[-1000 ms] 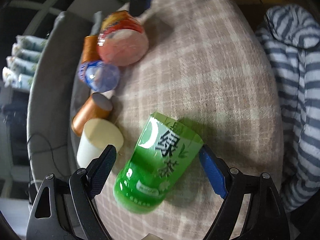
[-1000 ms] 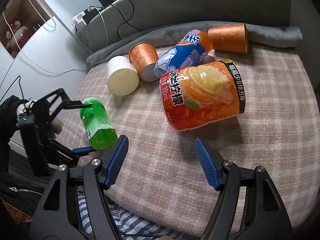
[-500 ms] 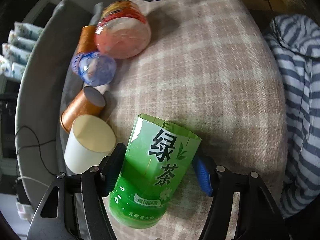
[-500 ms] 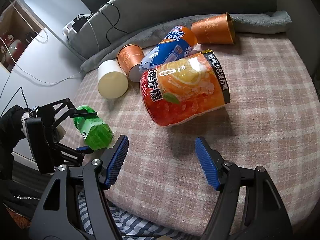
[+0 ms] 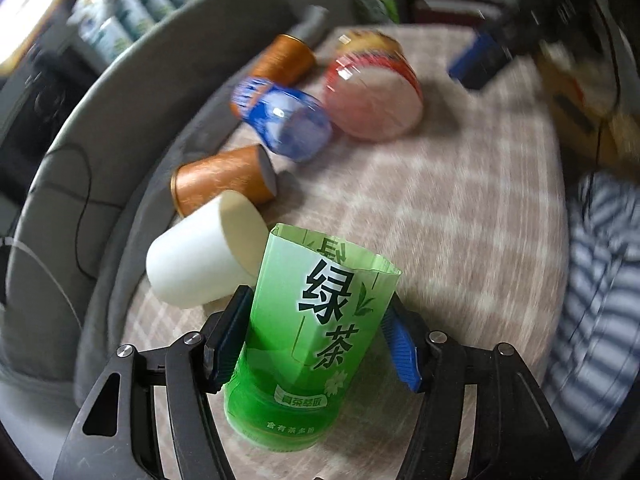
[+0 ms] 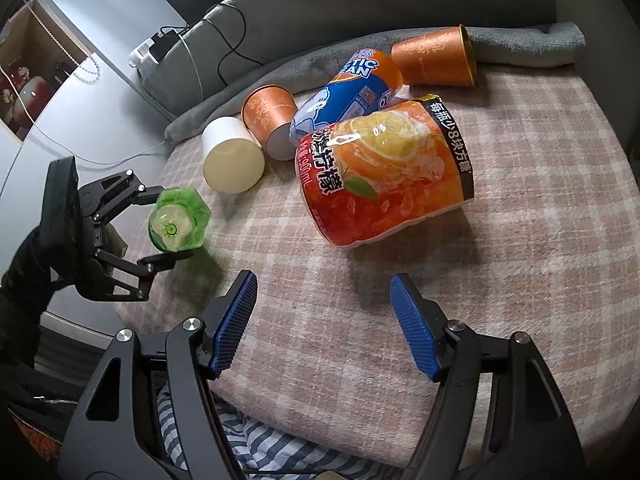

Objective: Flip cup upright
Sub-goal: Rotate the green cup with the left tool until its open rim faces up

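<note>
A green cut-bottle cup [image 5: 316, 336] with black Chinese lettering is held between my left gripper's [image 5: 316, 340] blue pads, lifted off the plaid cloth, its open rim pointing away from the camera. In the right wrist view the same green cup [image 6: 178, 220] hangs in the left gripper [image 6: 164, 228] with its moulded base facing the camera, above its shadow. My right gripper [image 6: 324, 324] is open and empty over the cloth near the front edge, in front of a large orange lemon-tea cup [image 6: 384, 172] lying on its side.
On the plaid cloth [image 6: 540, 208] lie a white paper cup [image 6: 232, 156], two copper paper cups [image 6: 268, 116] [image 6: 436, 60] and a blue cut-bottle cup [image 6: 352, 92], all on their sides. A grey cushion rim [image 6: 520, 40] runs behind. Striped fabric [image 5: 600, 300] lies at the right edge.
My left gripper has closed on the green cup and lifted and tilted it off the cloth. The right gripper has drawn slightly nearer the orange cup.
</note>
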`<state>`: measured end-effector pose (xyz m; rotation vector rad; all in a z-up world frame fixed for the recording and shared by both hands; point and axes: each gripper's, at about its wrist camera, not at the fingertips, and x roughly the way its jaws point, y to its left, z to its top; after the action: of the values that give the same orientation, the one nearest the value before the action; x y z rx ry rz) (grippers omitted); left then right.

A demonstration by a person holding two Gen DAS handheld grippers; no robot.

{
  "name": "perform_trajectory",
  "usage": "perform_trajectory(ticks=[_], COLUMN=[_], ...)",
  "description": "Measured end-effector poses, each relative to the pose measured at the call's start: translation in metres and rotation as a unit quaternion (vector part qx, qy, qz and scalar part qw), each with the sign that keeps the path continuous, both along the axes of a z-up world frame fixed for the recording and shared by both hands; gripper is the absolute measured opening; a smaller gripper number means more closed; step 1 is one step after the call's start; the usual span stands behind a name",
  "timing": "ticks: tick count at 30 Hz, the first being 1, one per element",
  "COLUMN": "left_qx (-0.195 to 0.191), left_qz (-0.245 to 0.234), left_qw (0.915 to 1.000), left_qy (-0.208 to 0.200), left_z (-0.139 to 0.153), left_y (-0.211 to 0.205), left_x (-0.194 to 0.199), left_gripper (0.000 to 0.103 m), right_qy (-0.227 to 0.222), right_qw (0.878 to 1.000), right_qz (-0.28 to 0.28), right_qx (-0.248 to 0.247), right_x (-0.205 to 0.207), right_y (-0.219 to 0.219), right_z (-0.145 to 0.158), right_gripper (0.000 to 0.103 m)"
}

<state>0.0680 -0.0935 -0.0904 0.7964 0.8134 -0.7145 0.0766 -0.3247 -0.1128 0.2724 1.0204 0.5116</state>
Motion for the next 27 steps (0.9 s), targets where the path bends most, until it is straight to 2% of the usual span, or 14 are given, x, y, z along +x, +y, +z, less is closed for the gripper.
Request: perform_trajectory(ticks=[7,13,17,22,27], left_qx=[-0.096,-0.185,-0.219,-0.275,-0.327], left_qz=[0.054,0.090,0.099,0.115,0.143], left_qw=[0.9939,0.9786,0.9705,0.9544,0.9343], left_qy=[-0.002,-0.009,-0.016,-0.022,0.001], left_z=[0.011,0.025,0.028,0.034,0.028], left_y=[0.012,0.017,0.011,-0.003,-0.014], left_x=[0.006,0.008,0.012,0.018,0.024], left_gripper=[0.063,0.063,0.063,0.063,0.063], right_qy=[-0.009,-0.014,-0.017,-0.022,-0.027], right_qw=[1.000,1.000,1.000,1.000,1.000], right_qz=[0.003,-0.002,-0.006,-0.010,-0.014], right_qx=[-0.003,0.005,0.007,0.012,0.008], right_x=[-0.002,-0.002,-0.002,-0.005,-0.009], right_y=[0.005,0.004,0.004,0.003,0.003], right_z=[0.006,0.008,0.010,0.012,0.014], right_gripper=[0.072,0.072,0.072,0.072,0.072])
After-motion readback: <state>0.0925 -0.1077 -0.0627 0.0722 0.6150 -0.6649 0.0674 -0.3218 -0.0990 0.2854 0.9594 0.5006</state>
